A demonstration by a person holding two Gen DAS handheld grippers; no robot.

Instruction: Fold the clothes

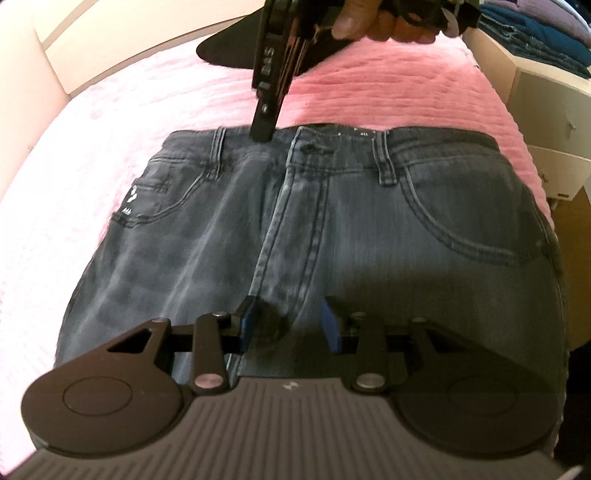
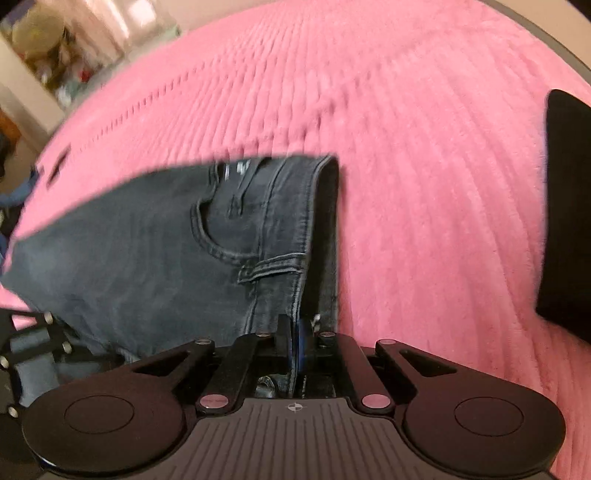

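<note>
Grey jeans [image 1: 314, 229] lie front-up on a pink bedspread [image 1: 369, 99]. Small white lettering, possibly "ALL", sits inside the waistband [image 1: 364, 134] (too blurred to confirm). The right gripper [image 2: 295, 347] is clamped on the waistband edge. Over the jeans' crotch, the left gripper [image 1: 288, 325] hovers, blue pads [image 1: 330, 325] apart, gripping nothing. Folded clothes [image 1: 535, 33] are stacked beyond the waistband.

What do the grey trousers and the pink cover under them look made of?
Trousers: likely faded grey denim, matte, going by the stitched seams, curved pockets and belt loops. Pink cover: a soft plush or fleece-like fabric with ribbed rows; the exact fibre is unclear.
</note>
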